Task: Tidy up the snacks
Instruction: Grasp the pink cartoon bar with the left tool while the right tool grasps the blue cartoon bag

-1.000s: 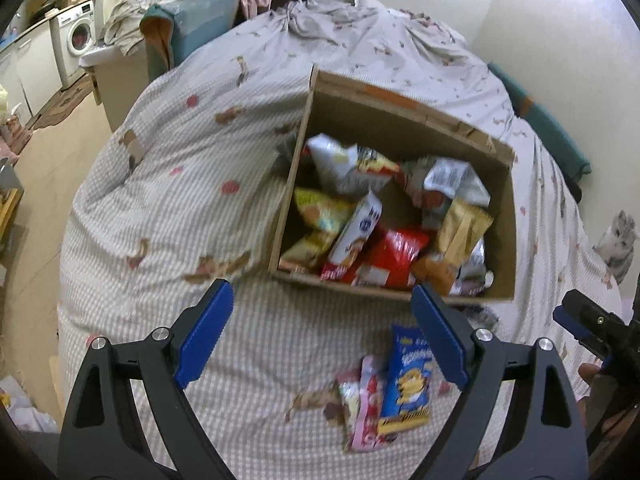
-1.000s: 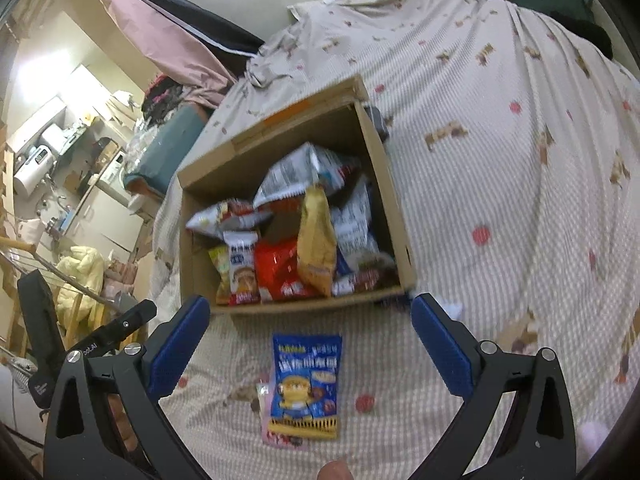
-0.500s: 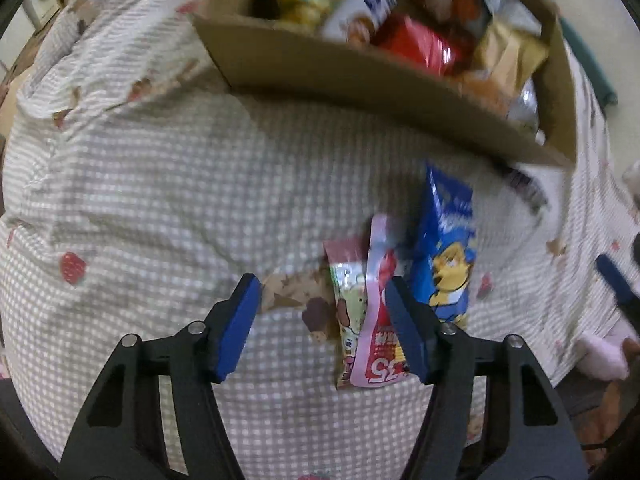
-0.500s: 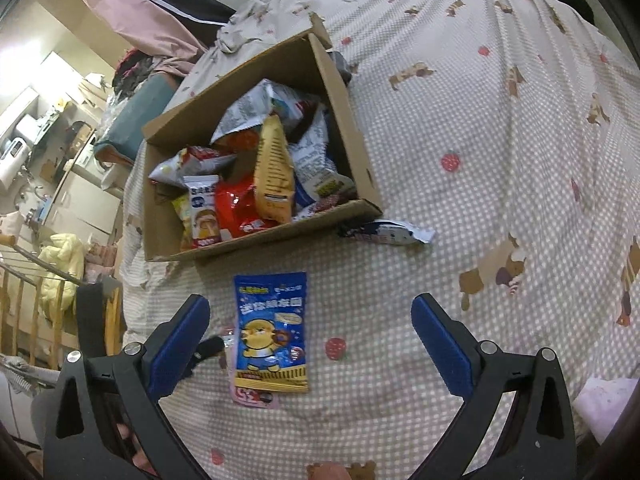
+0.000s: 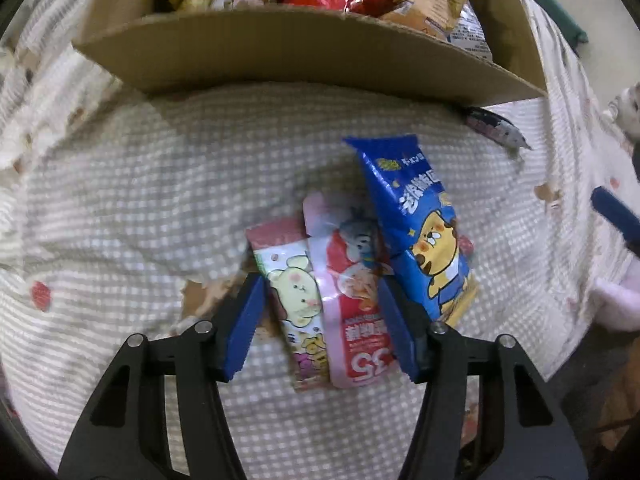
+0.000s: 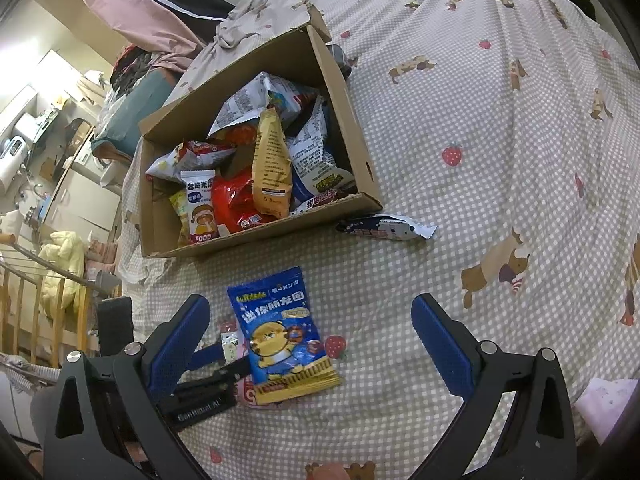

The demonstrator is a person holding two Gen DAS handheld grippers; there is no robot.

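Observation:
A cardboard box (image 5: pixel 304 44) full of snack packets stands on the checked bed cover; it also shows in the right wrist view (image 6: pixel 248 236). In front of it lie a blue tiger packet (image 5: pixel 420 220) (image 6: pixel 282 336), a pink and red packet (image 5: pixel 352 300) and a pink and white packet (image 5: pixel 292 280). My left gripper (image 5: pixel 320 324) is low over the bed, its blue fingers on either side of the two pink packets, partly closed. My right gripper (image 6: pixel 312 344) is open and empty above the blue packet.
A dark and white wrapper (image 6: pixel 386 227) lies on the cover by the box's right corner, also in the left wrist view (image 5: pixel 496 128). The bed edge and cluttered room furniture (image 6: pixel 60 184) lie to the left in the right wrist view.
My left gripper has dropped down to the bed and narrowed around the two pink packets. My right gripper has stayed open, shifting slightly above the blue packet.

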